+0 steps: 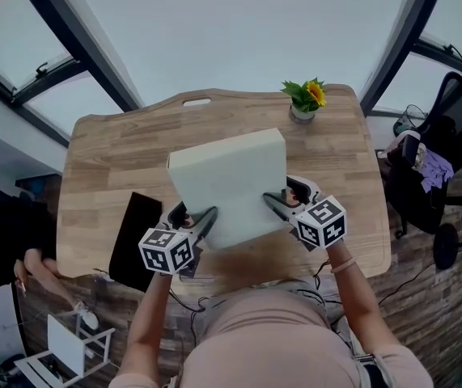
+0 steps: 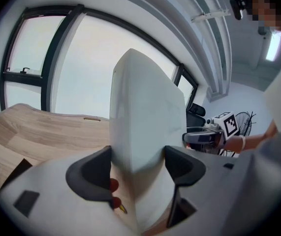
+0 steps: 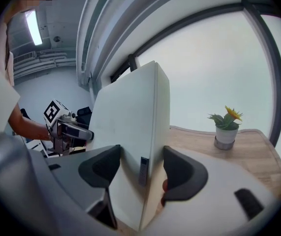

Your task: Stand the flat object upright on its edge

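Note:
A thick white slab (image 1: 226, 180) is held over the wooden table (image 1: 109, 160), tilted, with its broad face toward the head view. My left gripper (image 1: 197, 221) is shut on its near left corner and my right gripper (image 1: 283, 200) on its near right corner. In the left gripper view the slab (image 2: 145, 117) rises edge-on between the dark pads of the left gripper (image 2: 138, 163), both pressing on it. In the right gripper view the slab (image 3: 130, 122) sits the same way in the right gripper (image 3: 141, 166). I cannot tell whether its far edge touches the table.
A small potted plant with a yellow flower (image 1: 305, 99) stands at the table's far right edge. A flat black object (image 1: 133, 237) lies on the near left of the table. An office chair (image 1: 433, 168) stands to the right, and another person (image 1: 4, 257) is at the lower left.

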Action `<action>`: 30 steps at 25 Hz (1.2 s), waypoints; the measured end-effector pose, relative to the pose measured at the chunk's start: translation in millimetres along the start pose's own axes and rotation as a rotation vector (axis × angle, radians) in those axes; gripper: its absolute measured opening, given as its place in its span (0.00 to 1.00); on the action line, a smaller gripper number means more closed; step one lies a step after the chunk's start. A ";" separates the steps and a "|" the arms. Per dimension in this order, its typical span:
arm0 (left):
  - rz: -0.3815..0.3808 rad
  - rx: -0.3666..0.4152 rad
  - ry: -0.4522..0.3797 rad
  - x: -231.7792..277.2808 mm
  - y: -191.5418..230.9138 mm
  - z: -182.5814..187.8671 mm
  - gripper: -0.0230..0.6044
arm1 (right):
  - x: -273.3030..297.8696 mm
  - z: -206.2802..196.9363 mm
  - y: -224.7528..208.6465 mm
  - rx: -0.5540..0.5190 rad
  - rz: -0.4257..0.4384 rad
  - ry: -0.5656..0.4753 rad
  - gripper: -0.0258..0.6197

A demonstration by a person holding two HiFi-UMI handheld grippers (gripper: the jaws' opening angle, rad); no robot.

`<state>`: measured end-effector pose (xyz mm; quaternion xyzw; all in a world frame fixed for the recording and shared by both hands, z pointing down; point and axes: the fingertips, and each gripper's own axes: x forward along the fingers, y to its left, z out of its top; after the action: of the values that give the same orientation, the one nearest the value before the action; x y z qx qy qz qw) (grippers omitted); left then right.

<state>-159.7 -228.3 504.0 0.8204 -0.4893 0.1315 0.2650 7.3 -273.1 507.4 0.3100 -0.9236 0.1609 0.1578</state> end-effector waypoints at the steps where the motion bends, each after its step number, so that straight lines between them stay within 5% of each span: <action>1: 0.006 0.020 0.002 0.7 -0.3 -0.1 0.53 | -0.2 0.1 -0.4 -0.020 -0.008 0.001 0.47; 30: 0.089 0.232 -0.033 29.9 7.4 11.2 0.53 | 6.6 5.5 -22.2 -0.214 -0.166 -0.006 0.45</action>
<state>-152.1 -259.3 511.2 0.8251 -0.5111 0.1852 0.1540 15.1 -295.5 509.5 0.3672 -0.9072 0.0472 0.2000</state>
